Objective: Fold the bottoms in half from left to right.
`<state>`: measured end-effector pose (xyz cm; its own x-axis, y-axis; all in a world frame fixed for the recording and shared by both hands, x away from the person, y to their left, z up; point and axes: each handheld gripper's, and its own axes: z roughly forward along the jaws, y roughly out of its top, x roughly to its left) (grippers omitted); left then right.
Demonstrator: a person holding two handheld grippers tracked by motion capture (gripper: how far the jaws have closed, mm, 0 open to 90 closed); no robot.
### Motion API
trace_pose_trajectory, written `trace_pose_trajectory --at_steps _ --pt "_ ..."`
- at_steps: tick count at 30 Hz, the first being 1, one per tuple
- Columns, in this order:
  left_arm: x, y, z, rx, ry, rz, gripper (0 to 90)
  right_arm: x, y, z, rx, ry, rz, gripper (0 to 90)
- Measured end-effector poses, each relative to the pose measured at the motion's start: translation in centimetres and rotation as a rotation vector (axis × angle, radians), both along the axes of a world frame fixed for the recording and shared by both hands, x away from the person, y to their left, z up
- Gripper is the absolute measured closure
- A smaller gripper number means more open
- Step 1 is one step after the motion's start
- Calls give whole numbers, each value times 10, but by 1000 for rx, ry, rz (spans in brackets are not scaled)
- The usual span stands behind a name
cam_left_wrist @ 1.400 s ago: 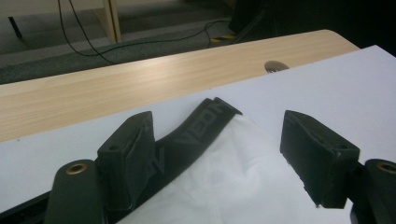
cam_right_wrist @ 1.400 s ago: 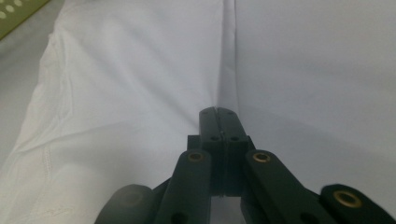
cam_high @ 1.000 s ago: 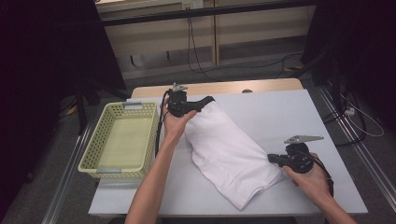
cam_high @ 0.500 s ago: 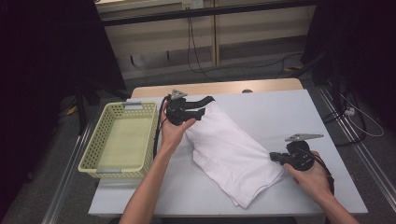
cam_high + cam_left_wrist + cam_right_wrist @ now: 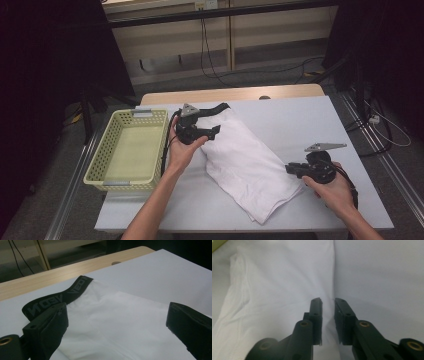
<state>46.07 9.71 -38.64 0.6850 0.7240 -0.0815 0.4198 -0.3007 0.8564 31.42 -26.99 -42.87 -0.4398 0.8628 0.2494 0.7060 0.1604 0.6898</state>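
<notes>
A folded white garment [image 5: 247, 160] with a black lettered waistband [image 5: 60, 296] lies slanted across the pale table [image 5: 305, 120]. My left gripper [image 5: 212, 131] hovers over its waistband end. In the left gripper view that gripper [image 5: 117, 315] is wide open, with flat white cloth [image 5: 120, 322] between the jaws and nothing held. My right gripper [image 5: 289, 169] sits at the garment's near right edge. In the right gripper view this gripper [image 5: 327, 301] has its jaws a narrow gap apart above the cloth's edge [image 5: 287, 290], gripping nothing.
A pale yellow perforated basket [image 5: 100, 150] stands empty at the table's left side, just beside my left hand. A wooden strip [image 5: 240, 95] runs along the far edge. Bare table lies right of the garment and beyond it.
My left gripper has drawn back a little toward me from the waistband end. My right gripper edged slightly left toward the garment. The garment lies much as before.
</notes>
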Motion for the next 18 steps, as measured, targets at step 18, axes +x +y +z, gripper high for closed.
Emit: trace_pose_trajectory --at_steps 18 --pt "-50 26 -10 69 -36 -59 42 -16 69 12 -16 -54 258 385"
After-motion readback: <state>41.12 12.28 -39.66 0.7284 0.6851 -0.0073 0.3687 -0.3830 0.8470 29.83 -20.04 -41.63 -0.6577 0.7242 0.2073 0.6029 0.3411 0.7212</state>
